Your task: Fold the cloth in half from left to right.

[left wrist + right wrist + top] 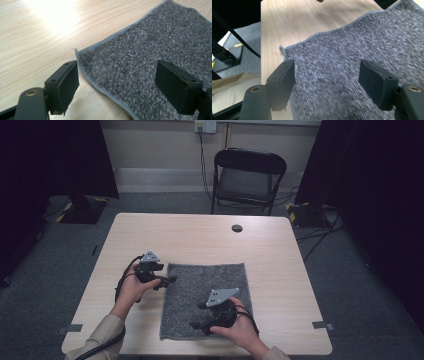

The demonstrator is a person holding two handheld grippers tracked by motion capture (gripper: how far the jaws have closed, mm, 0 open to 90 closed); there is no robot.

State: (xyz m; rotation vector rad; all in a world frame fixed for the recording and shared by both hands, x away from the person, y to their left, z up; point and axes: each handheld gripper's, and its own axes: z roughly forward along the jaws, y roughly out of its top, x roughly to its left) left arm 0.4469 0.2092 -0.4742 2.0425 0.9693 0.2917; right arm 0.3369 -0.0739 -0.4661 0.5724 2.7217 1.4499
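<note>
A grey knitted cloth (207,290) lies flat on the wooden table (200,235), toward its near side. My left gripper (167,280) hovers at the cloth's left edge near its far left corner, jaws wide apart. In the left gripper view that corner of the cloth (140,50) lies under and between the open jaws of the left gripper (117,75). My right gripper (196,315) is over the near part of the cloth and points left. The right gripper view has the cloth (352,42) beneath the spread jaws of the right gripper (327,72), with a cloth corner just beyond them. Neither gripper holds anything.
A black folding chair (248,172) stands behind the table's far edge. A round cable hole (237,228) sits near the far middle of the tabletop. Grey tape marks (74,327) lie at the near corners. Dark curtains flank both sides.
</note>
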